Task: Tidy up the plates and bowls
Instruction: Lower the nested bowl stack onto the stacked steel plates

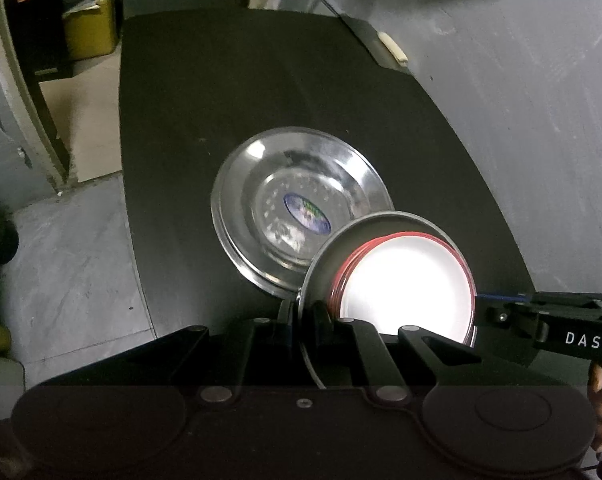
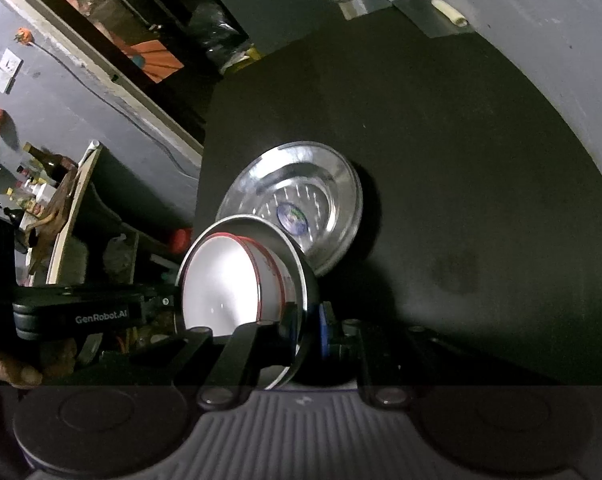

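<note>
Steel bowl [image 1: 321,264] with a red-rimmed white bowl [image 1: 405,284] nested inside is pinched on opposite rim edges: left hand-held gripper [image 1: 301,312] clamped on the near-left rim, right hand-held gripper [image 2: 307,320] clamped on the other. Two grips likely keep the tilted stack from slipping. It is carried above the tabletop [image 1: 261,100], partly over the steel plate [image 1: 285,200], probably the stacking target.

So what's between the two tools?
A steel bowl with a red-rimmed white bowl nested inside. The left tool pinches its rim on one side, the right tool on the other. Both wrist views show this.
</note>
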A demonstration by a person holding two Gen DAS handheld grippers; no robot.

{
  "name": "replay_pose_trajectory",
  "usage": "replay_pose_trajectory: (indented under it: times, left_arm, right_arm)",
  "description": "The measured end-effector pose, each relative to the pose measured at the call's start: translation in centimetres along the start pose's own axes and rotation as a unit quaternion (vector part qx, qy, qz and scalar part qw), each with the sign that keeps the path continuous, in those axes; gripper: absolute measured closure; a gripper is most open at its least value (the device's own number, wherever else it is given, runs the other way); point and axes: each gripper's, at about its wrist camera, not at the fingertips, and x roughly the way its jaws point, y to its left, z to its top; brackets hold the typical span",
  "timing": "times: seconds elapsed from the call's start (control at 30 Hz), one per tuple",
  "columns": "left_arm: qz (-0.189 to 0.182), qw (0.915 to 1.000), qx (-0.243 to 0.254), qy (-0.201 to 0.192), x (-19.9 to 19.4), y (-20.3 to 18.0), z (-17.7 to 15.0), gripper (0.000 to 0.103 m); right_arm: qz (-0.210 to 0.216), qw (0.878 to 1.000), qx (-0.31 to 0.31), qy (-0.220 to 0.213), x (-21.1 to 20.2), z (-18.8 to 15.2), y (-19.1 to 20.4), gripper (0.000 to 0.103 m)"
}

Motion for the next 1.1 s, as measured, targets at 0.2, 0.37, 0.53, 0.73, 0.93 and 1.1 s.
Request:
replay_pose_trajectory:
  times: [0.2,0.37,0.53,0.73,0.93,1.1]
  left_arm:
    - [0.013,0.9996,-0.021,-0.009,0.3,0.3,1.2,0.094]
    - [0.023,0.9990,-0.036,-0.012,1.0,0.7,2.4,0.094]
    - [0.031,0.9983,-0.046,-0.015,1.8,0.7,3.7,0.094]
    - [0.043,0.9971,-0.062,-0.013,3.0,1.0,5.3,0.094]
    - [0.051,0.9958,-0.076,-0.005,4.4,1.5,6.4,0.094]
    - [0.053,0.9948,-0.086,-0.003,5.5,1.9,7.0,0.094]
  right_arm:
    - [0.012,1.000,-0.023,0.003,0.5,2.1,-0.2,0.090]
    - [0.020,0.999,-0.033,0.007,0.9,3.8,-0.5,0.090]
    - [0.026,0.999,-0.044,0.015,1.9,5.4,-0.8,0.090]
    - [0.034,0.998,-0.054,0.024,3.0,7.4,-1.2,0.090]
    - [0.041,0.997,-0.058,0.036,4.6,9.4,-1.7,0.090]
    - [0.040,0.996,-0.063,0.043,5.5,10.3,-1.9,0.090]
